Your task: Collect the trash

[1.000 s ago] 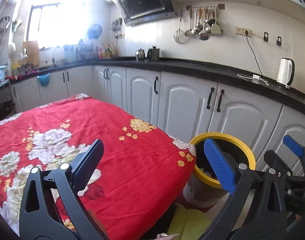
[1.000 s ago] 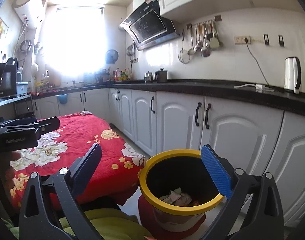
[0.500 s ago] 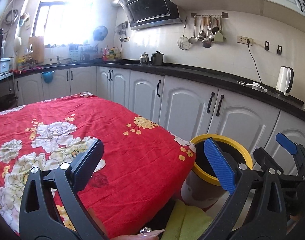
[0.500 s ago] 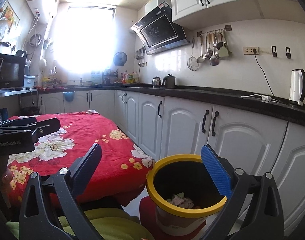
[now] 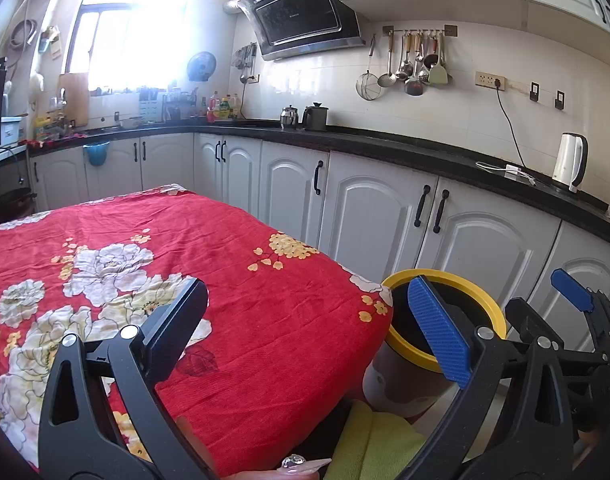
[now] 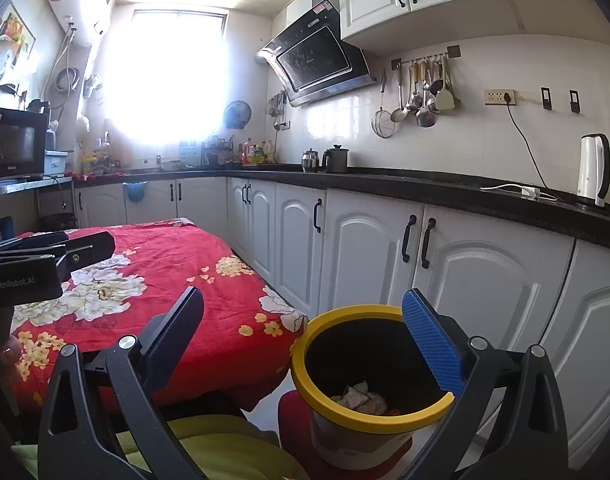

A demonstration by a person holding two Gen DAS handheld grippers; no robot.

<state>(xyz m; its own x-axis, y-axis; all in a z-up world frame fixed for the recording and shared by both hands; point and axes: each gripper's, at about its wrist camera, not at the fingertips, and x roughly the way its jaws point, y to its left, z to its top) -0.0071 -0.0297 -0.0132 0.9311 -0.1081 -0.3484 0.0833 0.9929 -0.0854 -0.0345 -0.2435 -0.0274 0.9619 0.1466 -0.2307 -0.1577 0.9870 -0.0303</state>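
A bin with a yellow rim [image 6: 369,424] stands on the floor at the table's right corner; crumpled trash [image 6: 361,398] lies in its bottom. The same bin [image 5: 485,308] shows in the left wrist view behind the blue finger. My left gripper [image 5: 305,328] hangs open over the red flowered tablecloth [image 5: 185,264], holding nothing. My right gripper [image 6: 305,332] is open and empty above the bin's near side. The right gripper [image 5: 577,300] also appears at the right edge of the left wrist view. No loose trash shows on the cloth.
White cabinets [image 6: 369,248] under a black counter [image 6: 445,190] run close behind the bin. A white kettle [image 6: 593,170] and its cable sit on the counter. A yellow-green garment [image 6: 225,448] lies low in front. A fingertip [image 5: 301,464] shows at the bottom.
Both views have tilted upward and drawn back a little, so table and bin sit lower in frame. Both grippers stay open and empty.
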